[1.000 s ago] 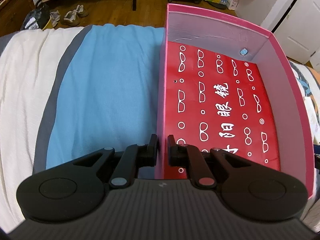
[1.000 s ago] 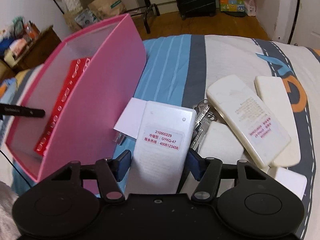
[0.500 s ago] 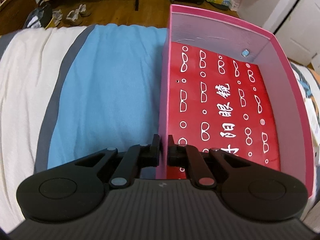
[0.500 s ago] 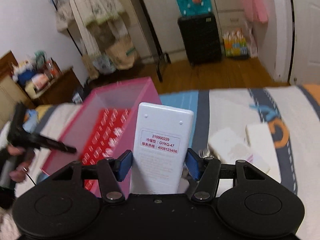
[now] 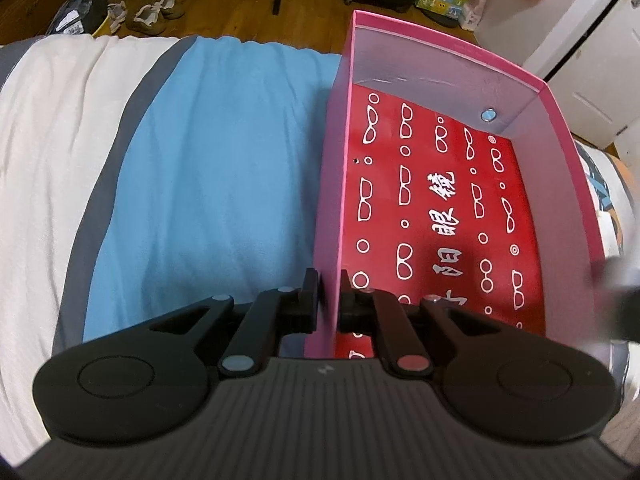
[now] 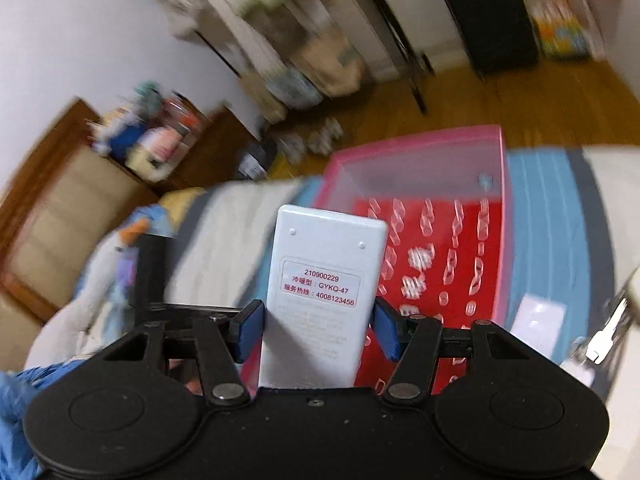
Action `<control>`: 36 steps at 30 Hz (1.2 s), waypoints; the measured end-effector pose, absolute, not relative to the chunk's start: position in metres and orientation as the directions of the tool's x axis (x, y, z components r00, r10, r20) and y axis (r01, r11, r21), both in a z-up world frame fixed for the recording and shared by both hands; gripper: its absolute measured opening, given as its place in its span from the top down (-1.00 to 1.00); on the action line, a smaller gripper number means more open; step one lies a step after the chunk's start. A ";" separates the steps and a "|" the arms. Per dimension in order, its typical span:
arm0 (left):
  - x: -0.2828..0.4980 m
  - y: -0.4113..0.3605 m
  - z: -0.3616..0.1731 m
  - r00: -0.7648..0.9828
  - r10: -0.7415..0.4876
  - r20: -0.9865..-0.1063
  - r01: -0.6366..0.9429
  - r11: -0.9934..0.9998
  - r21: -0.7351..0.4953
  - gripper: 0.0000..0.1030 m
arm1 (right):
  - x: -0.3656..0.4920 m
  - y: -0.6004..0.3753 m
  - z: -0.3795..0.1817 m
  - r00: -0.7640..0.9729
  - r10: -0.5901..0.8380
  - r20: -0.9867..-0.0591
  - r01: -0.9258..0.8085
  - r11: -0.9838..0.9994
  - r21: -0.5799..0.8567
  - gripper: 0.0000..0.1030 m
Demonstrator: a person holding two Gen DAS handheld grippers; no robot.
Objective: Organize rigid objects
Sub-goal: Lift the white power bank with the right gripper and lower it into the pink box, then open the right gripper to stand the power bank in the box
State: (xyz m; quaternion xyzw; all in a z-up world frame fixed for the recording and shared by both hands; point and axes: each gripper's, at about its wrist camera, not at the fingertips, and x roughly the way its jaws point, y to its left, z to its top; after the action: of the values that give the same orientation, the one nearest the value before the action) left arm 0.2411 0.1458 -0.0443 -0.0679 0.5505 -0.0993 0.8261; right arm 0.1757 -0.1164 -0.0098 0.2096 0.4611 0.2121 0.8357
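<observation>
A pink box [image 5: 560,128] with a red, glasses-patterned floor lies open on the bed. My left gripper [image 5: 330,300] is shut on the box's near left wall, one finger outside and one inside. My right gripper [image 6: 316,330] is shut on a white remote [image 6: 320,292], held back side up with its printed label showing, in the air above the near end of the pink box [image 6: 420,152]. A dark blur at the right edge of the left wrist view is probably the right gripper coming in.
A small silver disc [image 5: 489,115] sits on the box's far wall. The bed has a blue blanket [image 5: 208,168] and white cover. Keys [image 6: 604,340] and a white card [image 6: 538,316] lie right of the box. A plush toy [image 6: 100,280] lies at left; shoes [image 5: 154,12] are on the floor.
My right gripper lifted the white remote off the pile on the bed and carried it left, over the pink box. The left gripper kept its hold on the box wall.
</observation>
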 end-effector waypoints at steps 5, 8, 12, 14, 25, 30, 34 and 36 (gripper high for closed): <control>0.242 0.150 -0.043 0.368 -0.262 -0.892 0.093 0.965 -0.245 0.83 | 0.195 -0.082 -0.052 0.420 0.464 -0.780 -0.074 0.874 0.480 -0.22; 0.242 0.151 -0.044 0.367 -0.266 -0.891 0.093 0.964 -0.250 0.84 | 0.196 -0.068 -0.068 0.412 0.421 -0.808 -0.044 0.895 0.444 -0.22; 0.243 0.155 -0.044 0.370 -0.280 -0.886 0.086 0.960 -0.267 0.81 | 0.204 -0.064 -0.076 0.417 0.377 -0.827 -0.025 0.914 0.404 -0.22; 0.243 0.155 -0.044 0.366 -0.285 -0.886 0.091 0.958 -0.271 0.81 | 0.208 -0.070 -0.086 0.376 0.409 -0.832 0.029 0.892 0.451 -0.23; 0.244 0.156 -0.044 0.362 -0.292 -0.885 0.094 0.956 -0.277 0.80 | 0.212 -0.071 -0.092 0.360 0.466 -0.809 0.095 0.844 0.528 -0.26; 0.243 0.155 -0.044 0.364 -0.291 -0.885 0.097 0.957 -0.275 0.80 | 0.204 -0.072 -0.096 0.340 0.500 -0.796 0.068 0.832 0.551 0.13; 0.242 0.155 -0.043 0.371 -0.288 -0.883 0.103 0.958 -0.269 0.81 | 0.203 -0.062 -0.094 0.338 0.493 -0.802 0.017 0.849 0.529 0.57; 0.240 0.154 -0.041 0.377 -0.288 -0.880 0.114 0.958 -0.264 0.81 | 0.202 -0.052 -0.088 0.350 0.458 -0.817 -0.031 0.877 0.479 0.59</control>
State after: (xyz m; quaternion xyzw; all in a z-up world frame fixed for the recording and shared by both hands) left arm 0.2405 0.1541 -0.0411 -0.0799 0.5445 -0.1214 0.8260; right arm 0.2019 -0.0523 -0.0877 0.1947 0.5490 0.1532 0.7983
